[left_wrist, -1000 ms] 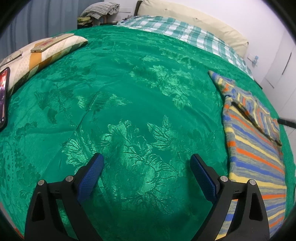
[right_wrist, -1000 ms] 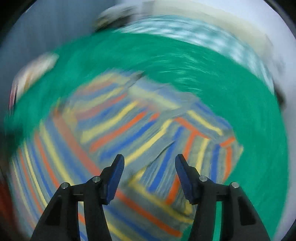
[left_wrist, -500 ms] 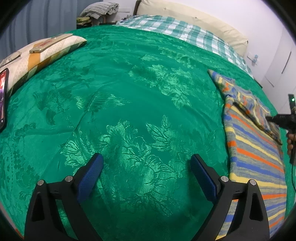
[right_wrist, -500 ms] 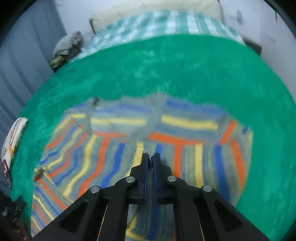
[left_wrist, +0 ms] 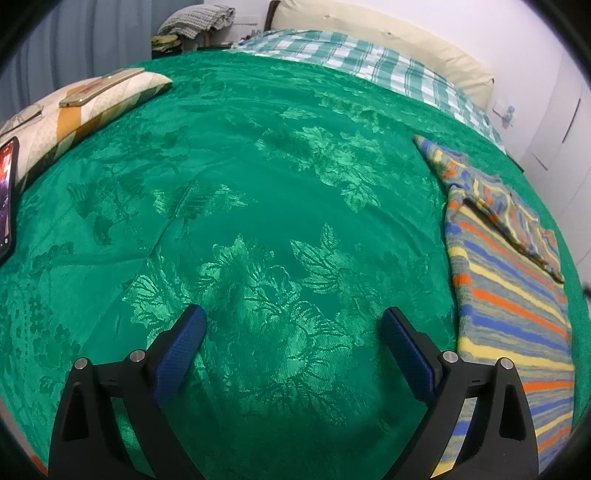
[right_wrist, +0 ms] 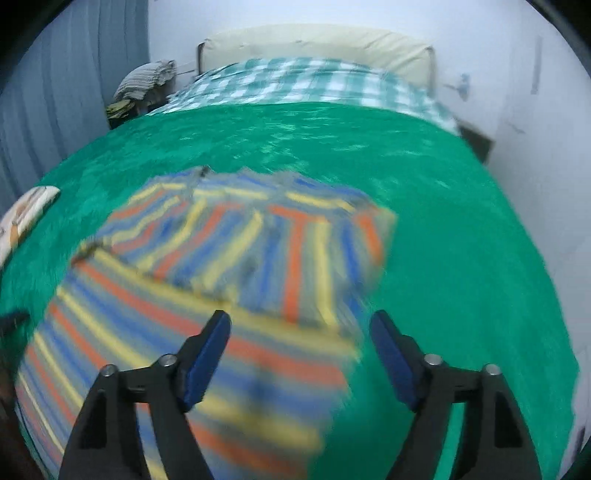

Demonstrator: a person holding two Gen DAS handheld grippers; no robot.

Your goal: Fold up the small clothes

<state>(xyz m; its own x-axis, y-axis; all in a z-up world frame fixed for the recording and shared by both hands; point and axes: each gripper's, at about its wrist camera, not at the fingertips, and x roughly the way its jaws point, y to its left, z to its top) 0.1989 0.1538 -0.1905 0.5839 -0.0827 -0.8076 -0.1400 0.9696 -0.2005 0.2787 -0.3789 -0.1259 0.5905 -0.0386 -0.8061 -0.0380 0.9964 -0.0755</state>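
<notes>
- Striped garment (right_wrist: 229,280): knit with orange, yellow, blue and grey stripes, lying flat on the green bedspread (left_wrist: 258,206). In the right wrist view it fills the centre and the 7 o'clock area, with its upper part folded over the lower part. That view is motion-blurred, so fine detail cannot be read. In the left wrist view the same garment (left_wrist: 509,295) lies at 3 to 4 o'clock.
- Right hand-held gripper (right_wrist: 301,356): jaws wide apart and holding nothing. It is above the near part of the garment; the left finger is seen over the stripes, the right finger over bare bedspread at the garment's edge.
- Left hand-held gripper (left_wrist: 293,352): jaws wide apart and empty, over bare floral-patterned bedspread. The garment lies beside its right finger; contact cannot be judged.
- Surroundings, left wrist view: a patterned cushion (left_wrist: 85,107) at 10 o'clock; a phone (left_wrist: 7,195) with a lit screen at 9 o'clock; a green-and-white checked sheet (left_wrist: 369,62) and a cream pillow (left_wrist: 388,40) at 12 to 1 o'clock; a heap of cloth (left_wrist: 195,22) at 11 o'clock, beyond the bed.
</notes>
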